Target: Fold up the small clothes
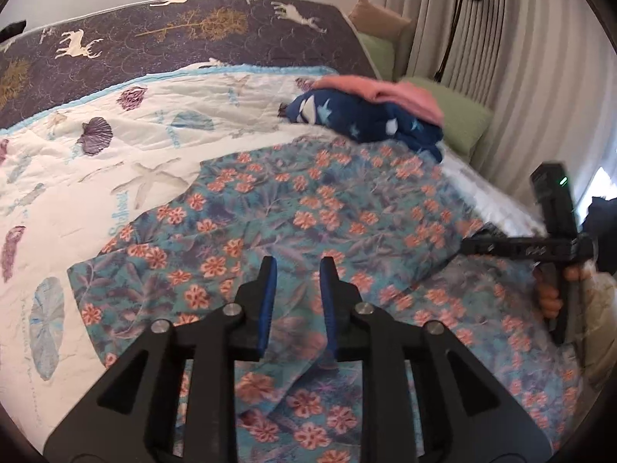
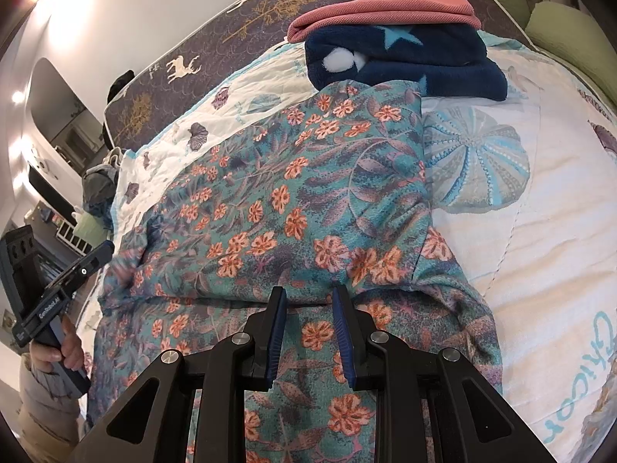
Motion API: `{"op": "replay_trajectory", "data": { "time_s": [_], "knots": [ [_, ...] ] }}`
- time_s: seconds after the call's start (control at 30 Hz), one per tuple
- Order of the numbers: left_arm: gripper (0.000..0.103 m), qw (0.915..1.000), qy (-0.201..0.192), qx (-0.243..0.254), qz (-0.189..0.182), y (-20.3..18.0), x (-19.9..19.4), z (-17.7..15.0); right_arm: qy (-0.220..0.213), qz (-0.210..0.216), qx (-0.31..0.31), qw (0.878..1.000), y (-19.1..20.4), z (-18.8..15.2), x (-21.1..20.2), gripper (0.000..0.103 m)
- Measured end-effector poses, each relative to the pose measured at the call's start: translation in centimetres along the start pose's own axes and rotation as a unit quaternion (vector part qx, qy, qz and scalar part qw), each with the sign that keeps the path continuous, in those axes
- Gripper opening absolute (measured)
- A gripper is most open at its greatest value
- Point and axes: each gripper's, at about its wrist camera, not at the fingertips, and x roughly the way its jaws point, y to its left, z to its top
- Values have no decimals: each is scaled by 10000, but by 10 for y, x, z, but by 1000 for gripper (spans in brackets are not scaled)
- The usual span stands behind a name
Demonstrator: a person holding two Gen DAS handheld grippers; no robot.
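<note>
The floral garment [image 2: 277, 208] lies spread across the quilt [image 2: 540, 254] on the bed, its far end touching the pile of folded clothes [image 2: 401, 54], a pink piece on a navy starred one. The right claw [image 2: 308, 308] hovers over the near part of the garment with its blue pads a narrow gap apart; no cloth shows pinched between the tips, though the fabric runs beneath them and whether the lower pads catch it cannot be told. The left claw [image 1: 297, 281] stands likewise a little open over the cloth, which passes under and between its fingers; a fold may be caught low down, but that is not clear. The likely trouble is a one-sided grip: if one claw holds and the other does not, a lift would skew the garment and spoil the fold. A pinch taking only the top layer would drag it off the layer below. A sweep toward the far end could push the garment into the pile and topple it. The garment's near hem is hidden beneath both claws, its left edge is blurred in the right view, and its cut, sleeves or legs, cannot be made out.
</note>
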Motion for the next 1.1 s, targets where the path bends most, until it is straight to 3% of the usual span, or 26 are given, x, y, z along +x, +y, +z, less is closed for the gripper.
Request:
{"op": "replay_trajectory", "data": {
  "time_s": [0.17, 0.23, 0.3, 0.37, 0.5, 0.53, 0.57, 0.6, 0.67, 0.77, 0.87, 1.0, 1.1],
  "knots": [
    [24, 9998, 203, -19, 58, 4, 7, -8, -2, 10, 7, 10000, -1, 0, 0, 25],
    [30, 9997, 218, -30, -55, 3, 3, -12, -1, 15, 13, 10000, -1, 0, 0, 25],
    [50, 9997, 193, 65, -162, -4, -1, -16, -2, 15, 12, 10000, -1, 0, 0, 25],
    [58, 9993, 177, 277, -194, -14, -2, -18, -5, 15, 8, 10000, 0, 0, 0, 25],
    [59, 9951, 480, 796, 322, -32, 18, -21, -2, 21, 15, 10000, -1, 0, 0, 25],
    [58, 9937, 577, 845, 459, -33, 25, -21, -3, 22, 15, 10000, -2, 0, 0, 25],
    [43, 9931, 640, 832, 524, -33, 30, -20, -3, 23, 15, 10000, -2, 0, 0, 25],
    [20, 9942, 671, 726, 419, -31, 32, -18, -4, 28, 17, 10000, -1, 0, 0, 25],
    [9, 9974, 539, 430, 201, -24, 24, -13, -10, 47, 31, 10000, -2, 0, 0, 25],
    [8, 9996, 132, -28, 231, 2, 0, -4, -13, 73, 51, 10000, -2, 0, 0, 25],
    [7, 9969, -79, -532, 567, 42, -14, 0, -14, 71, 48, 10000, -2, 0, 0, 25],
    [7, 9830, 3, -1378, 1215, 108, -13, -8, -24, 72, 41, 10000, -2, 0, -1, 25],
    [7, 9740, 163, -1999, 1049, 139, -7, -31, -107, 3, -140, 9998, 5, 4, -11, 26]
  ]
}}
